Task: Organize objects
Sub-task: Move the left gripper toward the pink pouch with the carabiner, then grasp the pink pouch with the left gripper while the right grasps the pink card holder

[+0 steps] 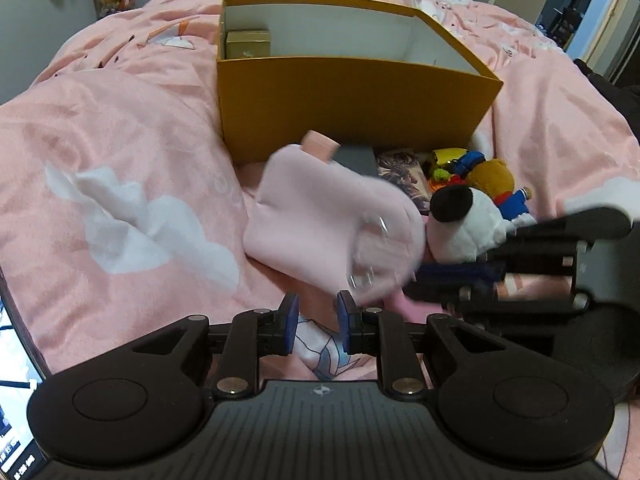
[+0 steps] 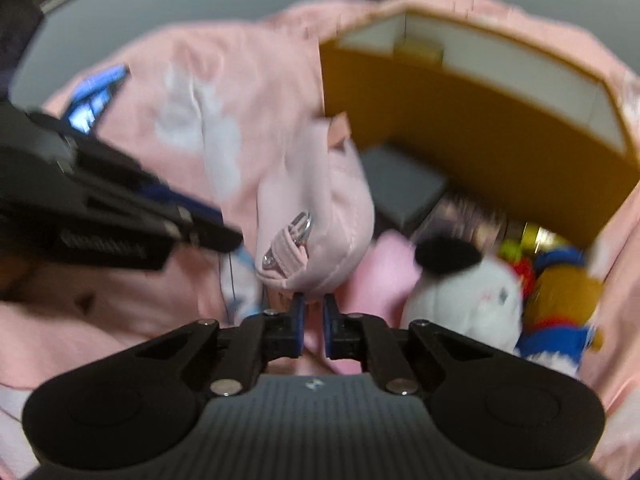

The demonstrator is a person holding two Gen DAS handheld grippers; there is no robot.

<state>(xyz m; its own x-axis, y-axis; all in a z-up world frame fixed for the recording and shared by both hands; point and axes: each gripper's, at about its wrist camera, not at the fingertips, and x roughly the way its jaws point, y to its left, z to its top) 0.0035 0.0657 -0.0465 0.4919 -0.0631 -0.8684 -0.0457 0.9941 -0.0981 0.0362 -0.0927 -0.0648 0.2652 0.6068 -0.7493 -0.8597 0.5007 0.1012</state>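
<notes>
Your right gripper (image 2: 313,307) is clamped on the hem of the soft pink pouch (image 2: 316,208); your left gripper (image 1: 318,312) is closed on nothing. The stiff yellow cardboard box (image 1: 352,108) holds only a small gold box (image 1: 248,43). The plush toys (image 1: 472,216) and flat grey case (image 1: 356,158) lie beside it, unsorted.

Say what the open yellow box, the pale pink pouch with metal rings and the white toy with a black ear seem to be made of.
Open yellow box: probably cardboard, matte, with thin stiff walls, sharp corners and a white inside. Pale pink pouch with metal rings: soft woven or leather-like fabric, with stitched seams and sagging folds; the blur leaves it open. White toy with a black ear: plush, with a fuzzy pile and a rounded stuffed shape.
</notes>
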